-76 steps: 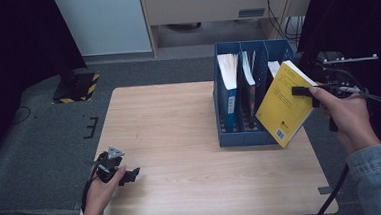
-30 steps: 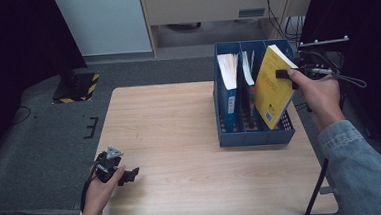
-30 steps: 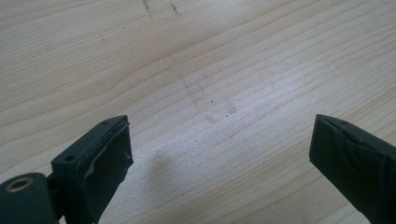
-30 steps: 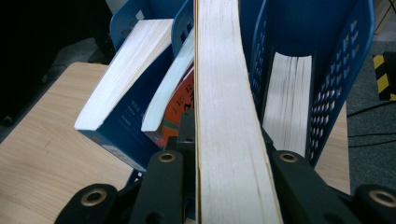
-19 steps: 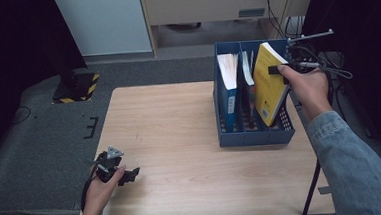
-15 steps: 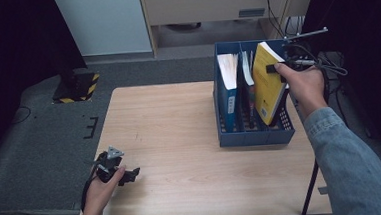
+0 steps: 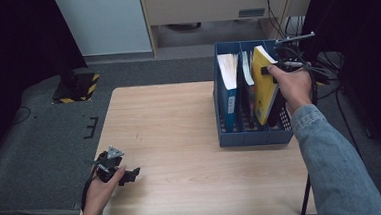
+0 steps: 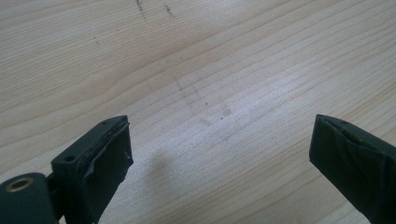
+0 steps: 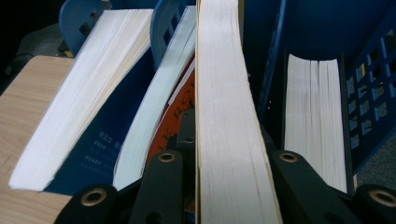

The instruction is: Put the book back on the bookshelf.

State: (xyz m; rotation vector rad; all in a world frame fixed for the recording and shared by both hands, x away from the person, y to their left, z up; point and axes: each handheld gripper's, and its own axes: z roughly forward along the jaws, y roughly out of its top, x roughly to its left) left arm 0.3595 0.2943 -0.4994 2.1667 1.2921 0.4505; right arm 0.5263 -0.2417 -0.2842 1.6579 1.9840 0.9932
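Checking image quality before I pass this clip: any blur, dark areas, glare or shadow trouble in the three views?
High view: table evenly lit, surroundings at the edges nearly black. Left gripper view: wood grain sharp, the jaws near the lens soft, a faint shadow beside the left gripper. Right gripper view: the yellow book has bright but readable page edges; the blue file rack interior is dark.

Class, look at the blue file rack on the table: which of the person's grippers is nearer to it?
Right. The right gripper is over the blue file rack, gripping the yellow book; the left gripper sits across the table.
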